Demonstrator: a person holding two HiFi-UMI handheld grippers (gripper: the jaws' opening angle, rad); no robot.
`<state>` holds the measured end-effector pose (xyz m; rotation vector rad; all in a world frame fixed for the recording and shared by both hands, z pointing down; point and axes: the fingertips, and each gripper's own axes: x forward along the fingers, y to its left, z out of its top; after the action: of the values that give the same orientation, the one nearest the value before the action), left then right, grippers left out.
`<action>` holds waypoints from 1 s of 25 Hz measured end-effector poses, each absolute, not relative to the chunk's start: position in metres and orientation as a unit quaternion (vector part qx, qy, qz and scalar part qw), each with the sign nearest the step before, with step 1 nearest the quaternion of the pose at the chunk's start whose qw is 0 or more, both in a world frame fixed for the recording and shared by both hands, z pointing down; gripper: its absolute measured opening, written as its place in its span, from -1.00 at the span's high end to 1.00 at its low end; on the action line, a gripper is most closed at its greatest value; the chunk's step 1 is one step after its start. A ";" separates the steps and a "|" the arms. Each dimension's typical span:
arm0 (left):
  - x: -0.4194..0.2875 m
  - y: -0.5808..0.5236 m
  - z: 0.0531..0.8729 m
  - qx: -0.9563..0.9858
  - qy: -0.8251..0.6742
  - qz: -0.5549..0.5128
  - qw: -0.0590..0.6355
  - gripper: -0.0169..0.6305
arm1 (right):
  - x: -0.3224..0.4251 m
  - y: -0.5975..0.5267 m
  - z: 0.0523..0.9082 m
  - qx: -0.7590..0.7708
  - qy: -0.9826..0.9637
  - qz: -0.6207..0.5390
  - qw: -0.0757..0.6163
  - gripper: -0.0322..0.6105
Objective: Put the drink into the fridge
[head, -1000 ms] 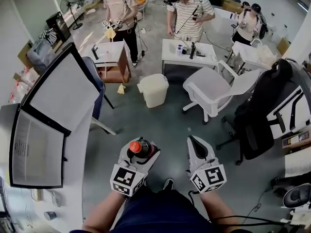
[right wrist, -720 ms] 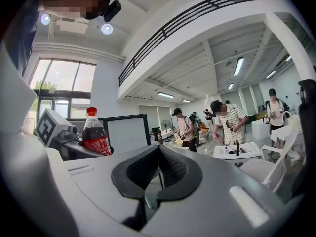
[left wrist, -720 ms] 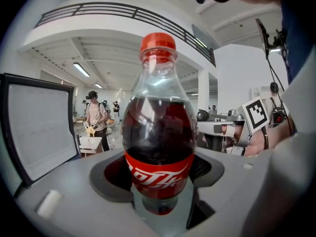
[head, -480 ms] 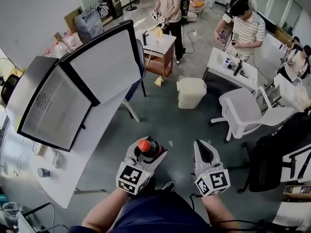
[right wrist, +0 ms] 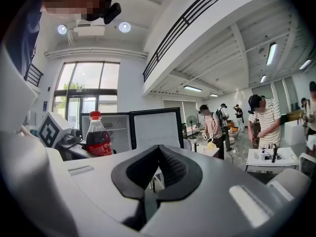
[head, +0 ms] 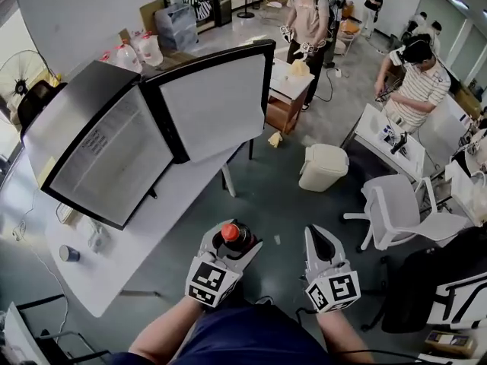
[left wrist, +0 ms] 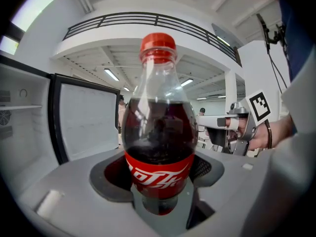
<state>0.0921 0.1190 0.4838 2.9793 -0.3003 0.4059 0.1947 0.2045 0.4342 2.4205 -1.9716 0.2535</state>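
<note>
The left gripper [head: 230, 242], low centre in the head view, was clamped round the bottle [left wrist: 158, 132] at its labelled waist, cap up. The right gripper [head: 325, 242], just beside it, was pressed together on nothing. Toward the upper left stood the fridge [head: 95, 154] on a table [head: 114, 268], its door [head: 217, 105] swung open. Nearly full, the bottle was probably weighty. Its smooth, stiff plastic could slip or swivel, so the label band, low on the body, seemed the soundest hold.
</note>
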 end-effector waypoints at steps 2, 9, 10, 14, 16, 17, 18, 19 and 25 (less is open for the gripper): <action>0.086 0.102 0.485 0.984 -0.107 0.133 0.054 -0.03 | 0.190 0.185 0.435 0.768 -0.635 0.083 0.008 0.88; 0.061 0.044 0.495 0.980 -0.131 0.142 0.039 -0.02 | 0.167 0.119 0.439 0.748 -0.657 0.089 0.034 0.88; 0.056 0.036 0.497 0.980 -0.135 0.141 0.043 -0.02 | 0.164 0.109 0.440 0.745 -0.660 0.089 0.036 0.88; 0.037 0.008 0.502 0.977 -0.150 0.139 0.053 -0.02 | 0.149 0.076 0.440 0.735 -0.671 0.089 0.046 0.88; 0.026 -0.003 0.502 0.976 -0.160 0.138 0.056 -0.02 | 0.139 0.061 0.441 0.727 -0.678 0.091 0.050 0.88; 0.020 -0.009 0.503 0.975 -0.166 0.137 0.057 -0.02 | 0.134 0.053 0.441 0.723 -0.683 0.092 0.052 0.88; 0.015 -0.016 0.503 0.973 -0.174 0.137 0.059 -0.02 | 0.128 0.044 0.441 0.718 -0.688 0.093 0.053 0.88; 0.009 -0.024 0.504 0.972 -0.182 0.136 0.061 -0.02 | 0.123 0.035 0.442 0.712 -0.694 0.093 0.054 0.88; -0.023 -0.061 0.513 0.959 -0.237 0.133 0.083 -0.02 | 0.093 -0.011 0.449 0.672 -0.732 0.097 0.061 0.88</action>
<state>-0.0234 -0.0607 0.5127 2.8624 -0.7089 0.3961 0.0933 -0.0110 0.4493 2.0321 -2.2134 0.2924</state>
